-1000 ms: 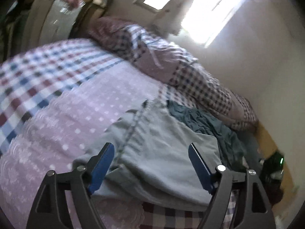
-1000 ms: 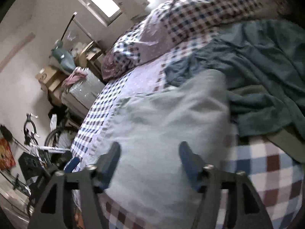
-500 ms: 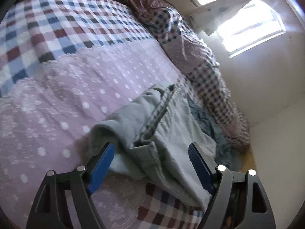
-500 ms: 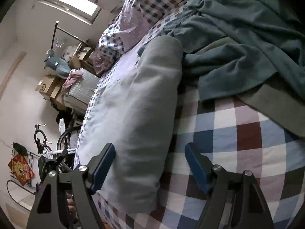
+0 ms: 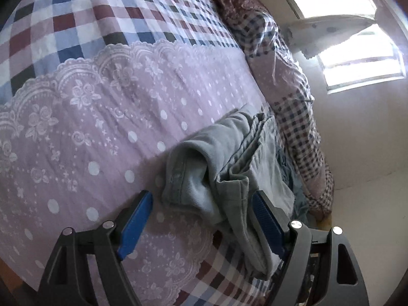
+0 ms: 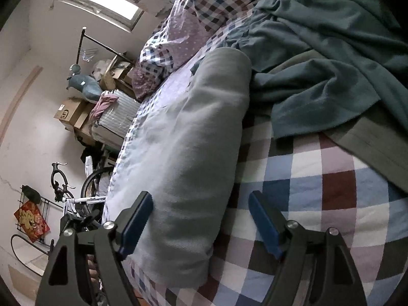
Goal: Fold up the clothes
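Blue-padded, the left gripper (image 5: 202, 216) gapes wide around the grey folded garment's (image 5: 229, 168) near end while the right gripper (image 6: 201, 216), jaws just widened, straddles its edge on the checked bedspread (image 6: 318, 204), teal clothes (image 6: 318, 63) beyond.

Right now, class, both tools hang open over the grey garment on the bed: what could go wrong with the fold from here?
1. The left tool may pinch only one layer of the bunched grey garment, so the fold could slip apart.
2. The right tool may catch the checked bedcover too.
3. The teal clothes crowd the fold space.
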